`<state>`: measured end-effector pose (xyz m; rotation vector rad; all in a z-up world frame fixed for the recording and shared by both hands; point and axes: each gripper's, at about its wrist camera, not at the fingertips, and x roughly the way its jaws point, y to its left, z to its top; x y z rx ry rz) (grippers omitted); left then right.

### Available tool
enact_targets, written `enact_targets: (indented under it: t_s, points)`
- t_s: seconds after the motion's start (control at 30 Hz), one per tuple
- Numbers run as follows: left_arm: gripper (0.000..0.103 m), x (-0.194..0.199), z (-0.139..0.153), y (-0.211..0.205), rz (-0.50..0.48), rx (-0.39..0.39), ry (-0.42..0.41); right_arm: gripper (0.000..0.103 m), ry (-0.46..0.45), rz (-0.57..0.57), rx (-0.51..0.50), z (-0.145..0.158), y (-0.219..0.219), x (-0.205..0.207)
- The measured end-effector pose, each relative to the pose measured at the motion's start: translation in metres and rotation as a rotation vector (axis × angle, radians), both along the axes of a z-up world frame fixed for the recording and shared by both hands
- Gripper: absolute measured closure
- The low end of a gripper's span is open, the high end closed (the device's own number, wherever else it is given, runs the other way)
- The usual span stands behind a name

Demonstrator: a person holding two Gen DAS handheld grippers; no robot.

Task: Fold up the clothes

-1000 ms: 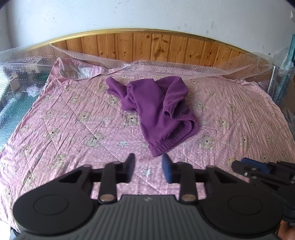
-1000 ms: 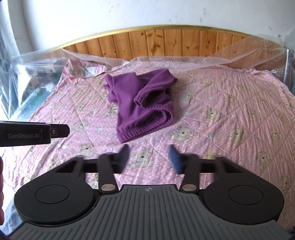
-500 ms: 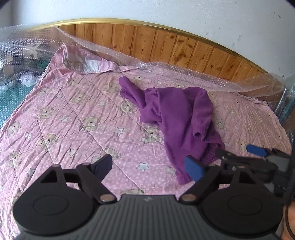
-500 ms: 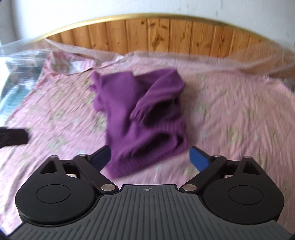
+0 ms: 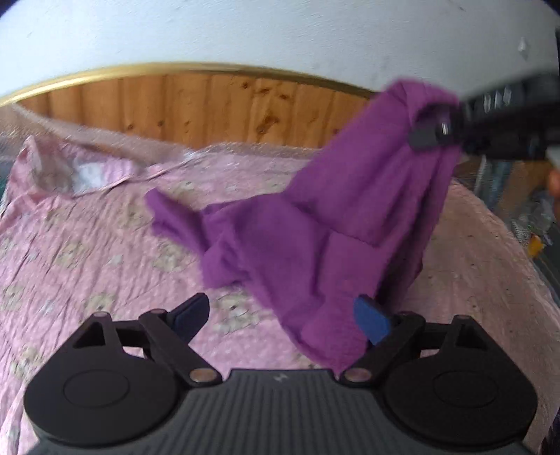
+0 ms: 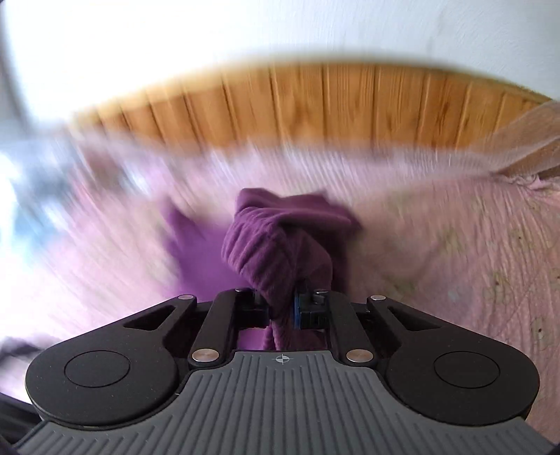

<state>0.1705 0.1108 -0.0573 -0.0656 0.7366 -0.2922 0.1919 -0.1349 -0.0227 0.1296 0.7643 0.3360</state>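
Right tongs (image 6: 281, 309) clamped on a bunch of the purple garment (image 5: 315, 238), lifting it up to the right — the rest slopes down-left onto the bed (image 5: 87, 245). Left tongs (image 5: 280, 318) gape wide, empty, the hanging lower edge just by their right finger.

A home bedroom. A bed fills the room, spread with a pink quilt (image 5: 87, 245) printed with teddy bears and stars. At its far end a curved wooden headboard (image 5: 210, 108) of knotty planks with a gold rim stands against a plain white wall (image 5: 245, 31).
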Motion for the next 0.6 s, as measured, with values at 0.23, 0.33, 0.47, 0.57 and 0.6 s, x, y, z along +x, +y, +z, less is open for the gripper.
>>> enact_targets:
  t_s: [0.23,0.33,0.47,0.57,0.6]
  points:
    - [0.0,-0.006,0.04,-0.096,-0.153,0.105,-0.261,0.093,0.031,0.032,0.143,0.052,-0.014,-0.025]
    - [0.006,0.001,0.028,-0.13,-0.122,0.203,-0.27,0.093,0.102,0.037,0.222,0.037,-0.024,-0.028]
    - [0.096,0.023,0.013,-0.134,-0.194,0.214,-0.185,0.076,0.117,0.044,0.296,0.026,-0.038,-0.03]
    - [0.097,0.04,0.067,-0.101,-0.167,0.132,-0.253,0.065,0.087,0.008,0.333,0.019,-0.06,-0.02]
    - [0.097,0.046,0.098,-0.082,-0.129,0.058,-0.276,0.053,0.074,-0.007,0.343,0.016,-0.068,-0.015]
